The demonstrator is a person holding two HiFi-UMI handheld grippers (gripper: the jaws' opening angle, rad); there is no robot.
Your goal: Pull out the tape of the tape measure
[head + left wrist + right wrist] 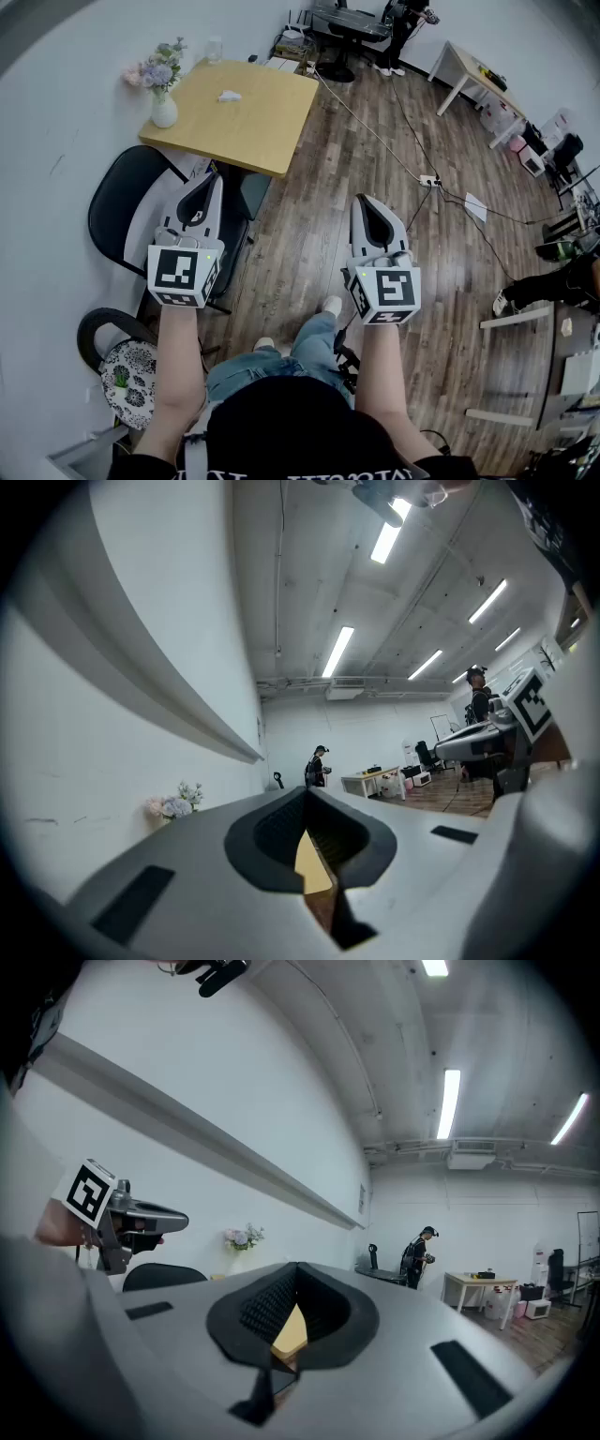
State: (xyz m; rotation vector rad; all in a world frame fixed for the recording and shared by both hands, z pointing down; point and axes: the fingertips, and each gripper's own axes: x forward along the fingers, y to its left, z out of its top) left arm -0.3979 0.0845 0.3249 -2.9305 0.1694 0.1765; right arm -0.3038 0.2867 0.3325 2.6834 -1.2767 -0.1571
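Both claws are clenched on nothing: the left claw (pixel 208 183) and the right claw (pixel 373 211) hang level over the wooden floor (pixel 309 234), mid-frame. I can see no tape measure anywhere, not even on the yellow counter (pixel 246 131) at upper left. So I'd find it first, then spread one claw for the case and one for the tape's tip. A vase of flowers (pixel 163 103) stands on the counter's corner. A black chair (pixel 122 211) and a cable (pixel 375 131) crowd the approach.

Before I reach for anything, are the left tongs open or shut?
Shut: the left gripper view shows the left tongs closed tip to tip, nothing held between them.
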